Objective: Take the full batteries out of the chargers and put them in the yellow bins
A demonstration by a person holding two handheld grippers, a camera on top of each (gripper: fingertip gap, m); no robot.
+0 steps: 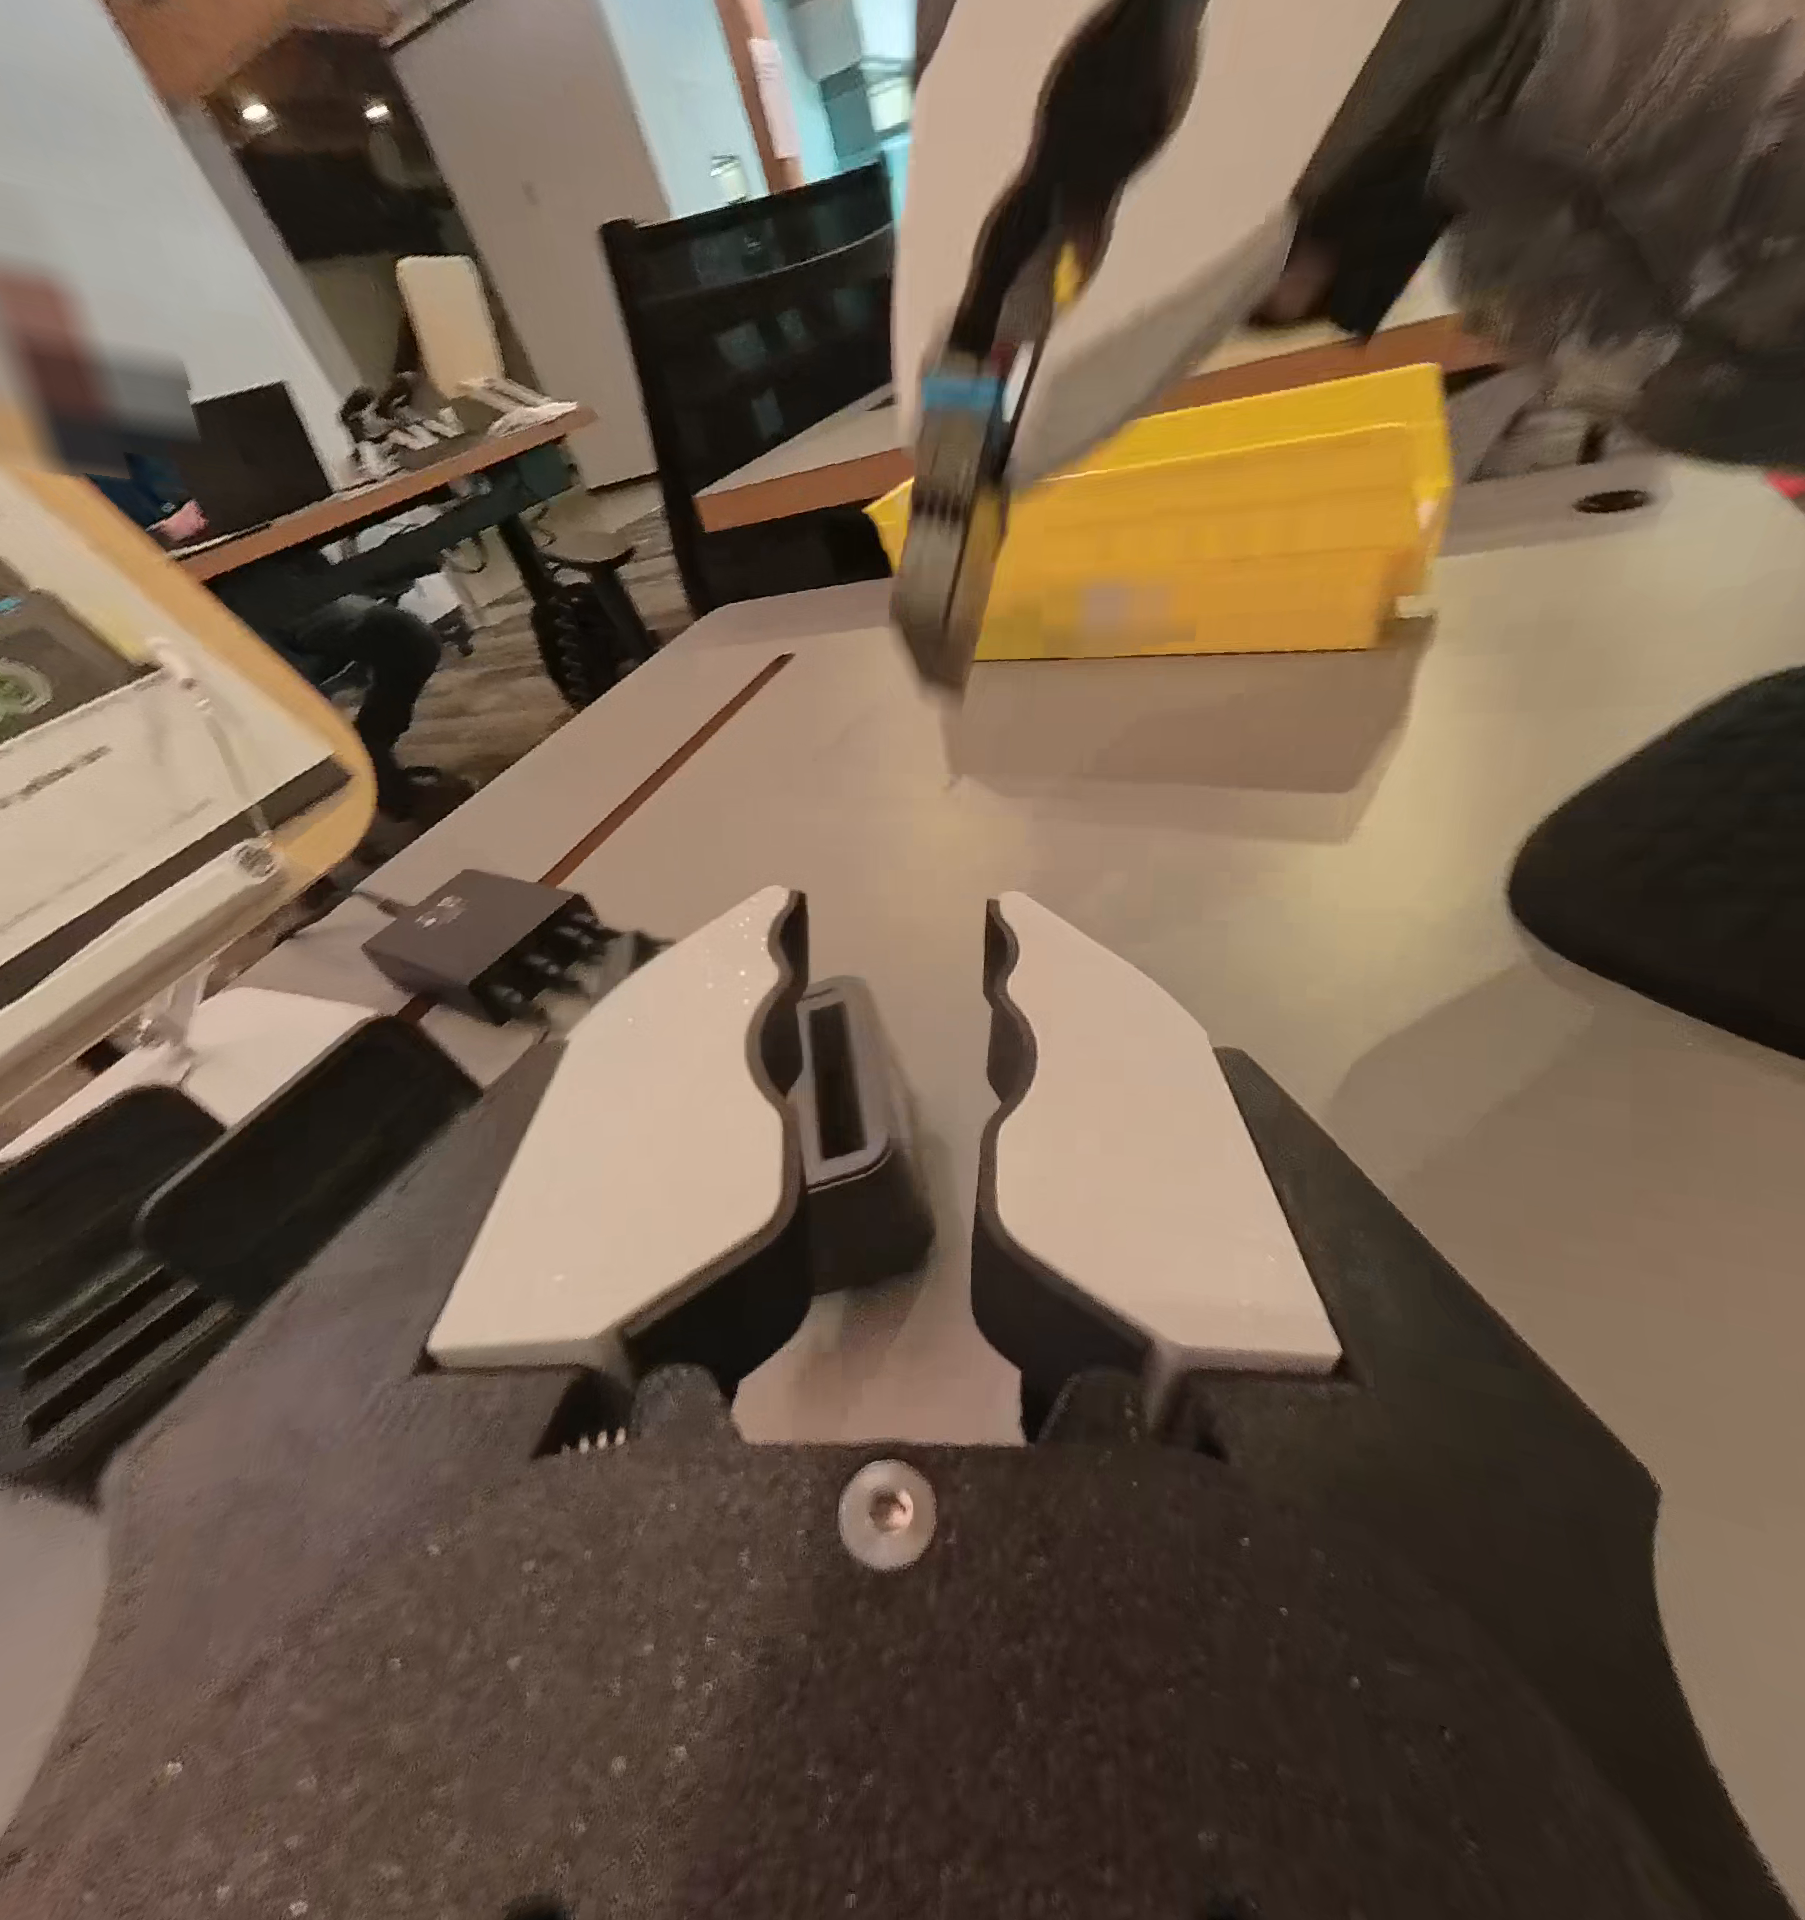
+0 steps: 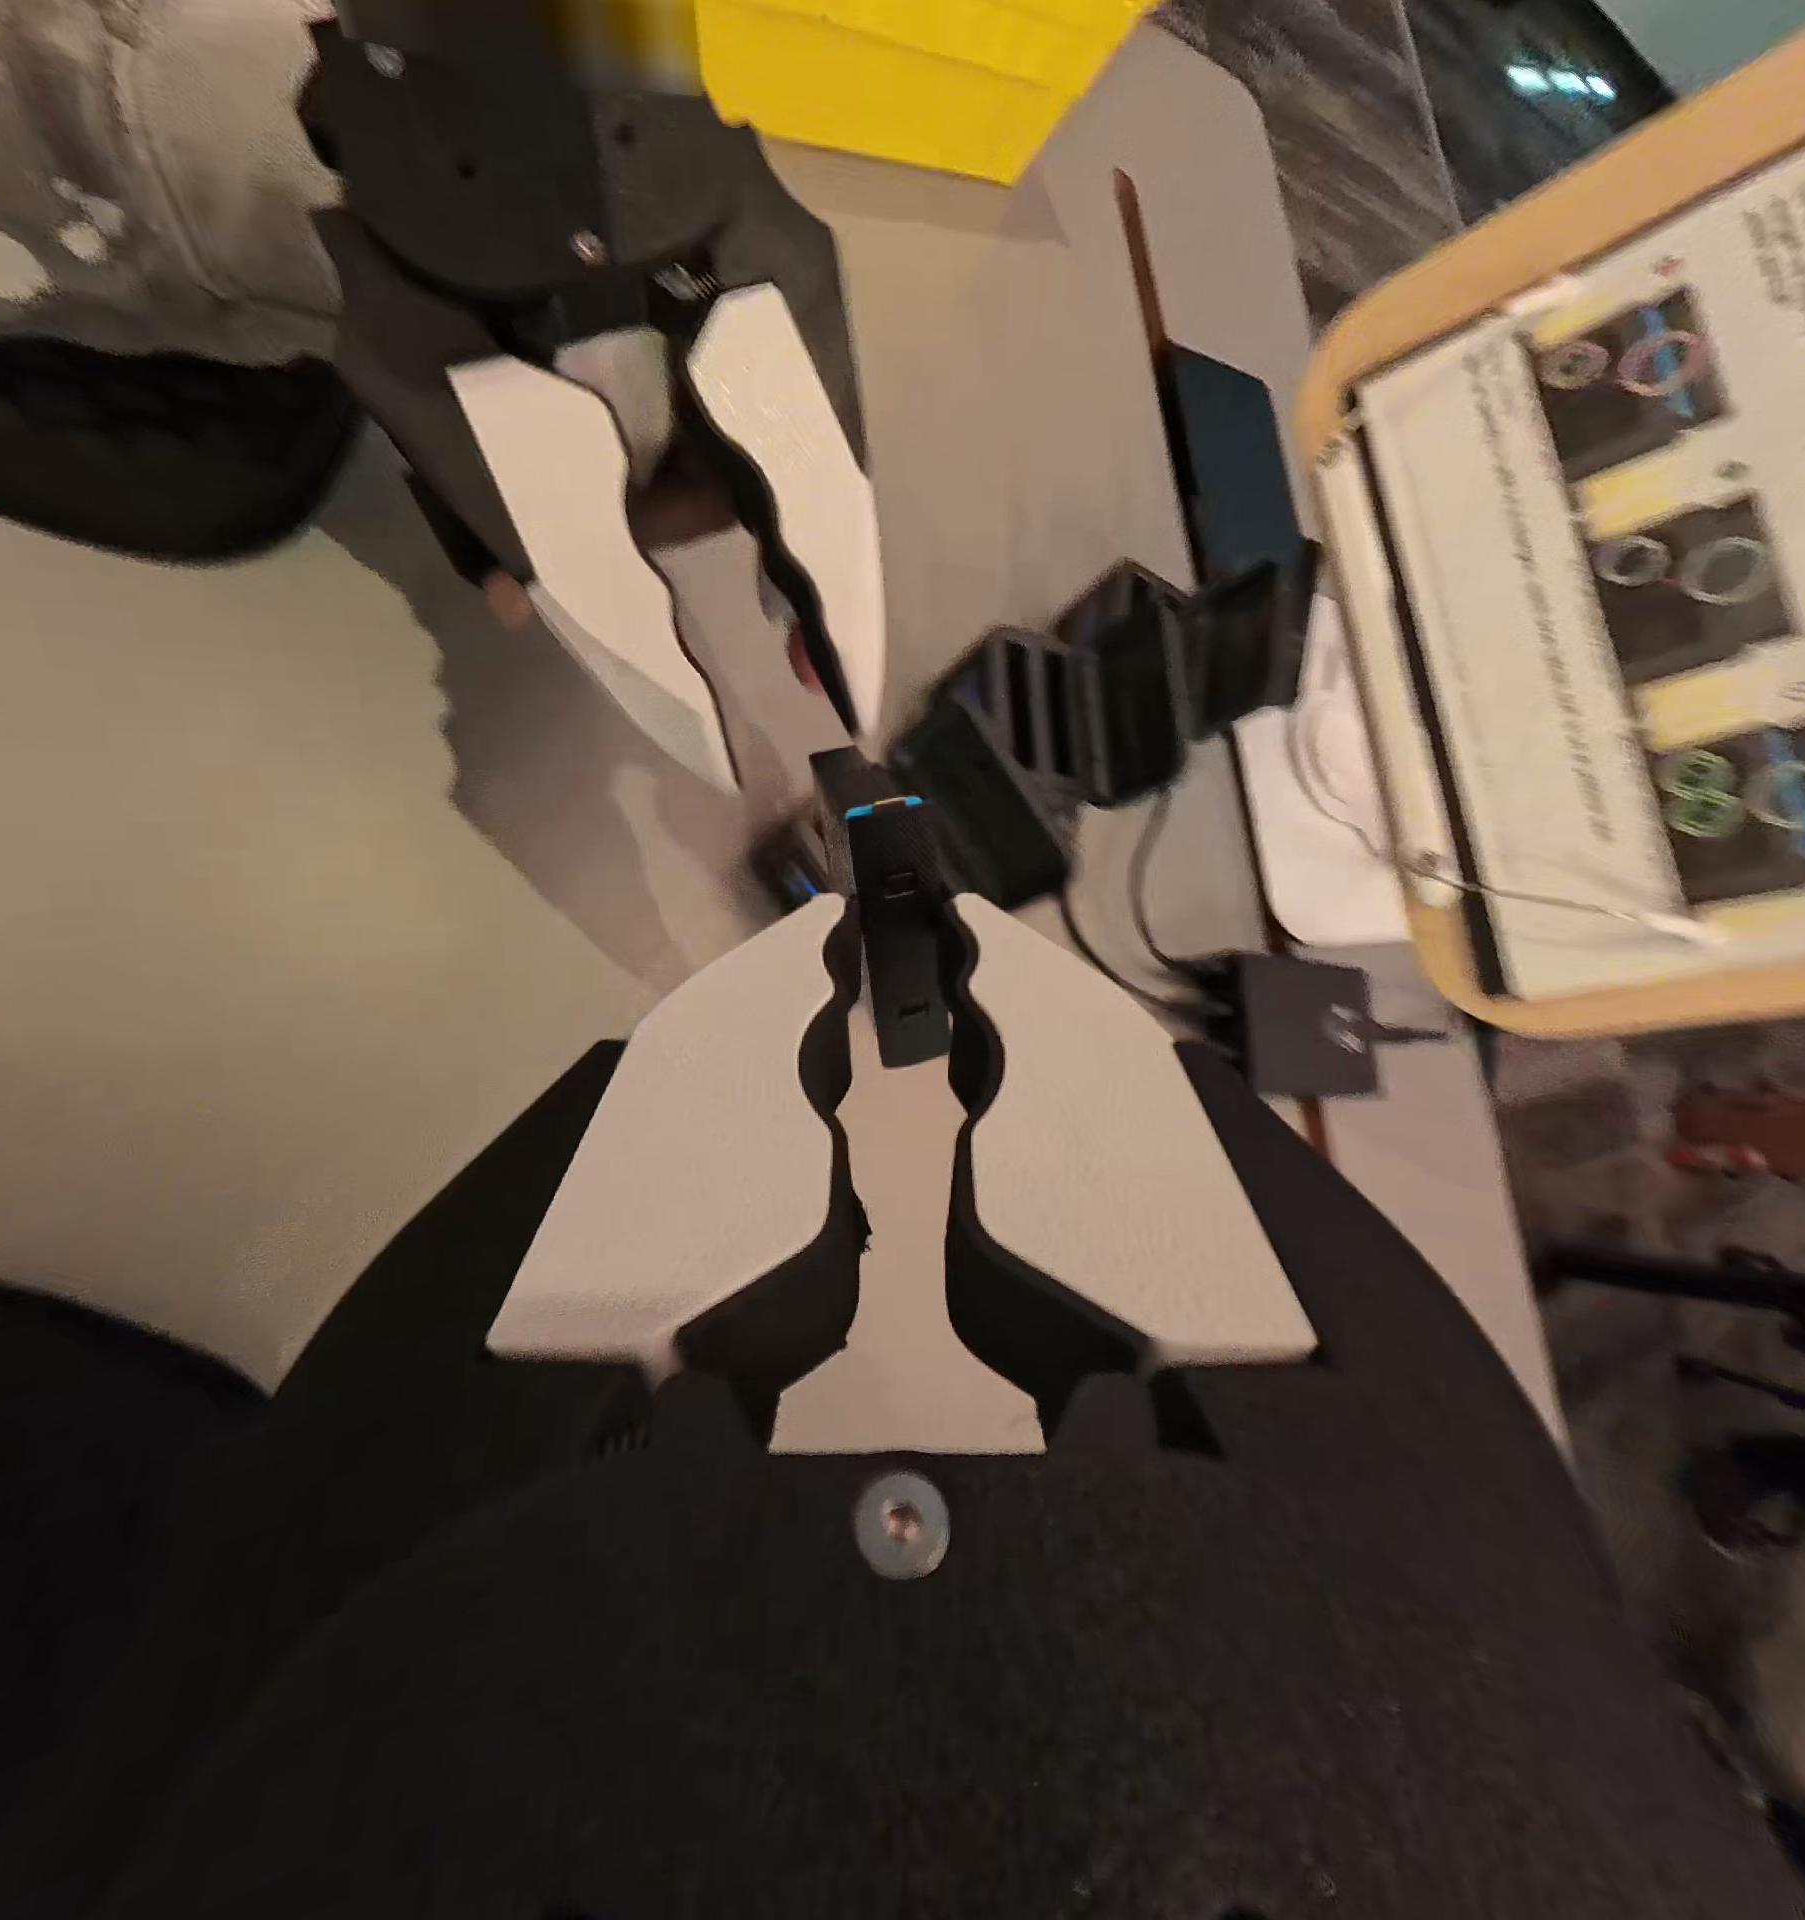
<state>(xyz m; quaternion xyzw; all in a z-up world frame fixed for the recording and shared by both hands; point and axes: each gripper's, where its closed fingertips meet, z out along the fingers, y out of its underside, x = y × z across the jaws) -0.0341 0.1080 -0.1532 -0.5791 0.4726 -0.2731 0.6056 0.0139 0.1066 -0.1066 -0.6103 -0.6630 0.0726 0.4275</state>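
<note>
Between the fingers of the right gripper point(image 2: 903, 935) sits a black battery point(image 2: 896, 914) with a blue band, clamped and lifted clear of the table point(image 1: 1137, 935). The step in hand looks like the carry to the yellow bin point(image 1: 1220, 540), which lies just behind that gripper in the left wrist view. Next it must swing over the bin's rim and let go. The left gripper point(image 1: 893, 987) stands open around an empty charger point(image 1: 848, 1091). More chargers point(image 2: 1074, 696), cables and a framed sheet point(image 2: 1604, 540) crowd the far side.
</note>
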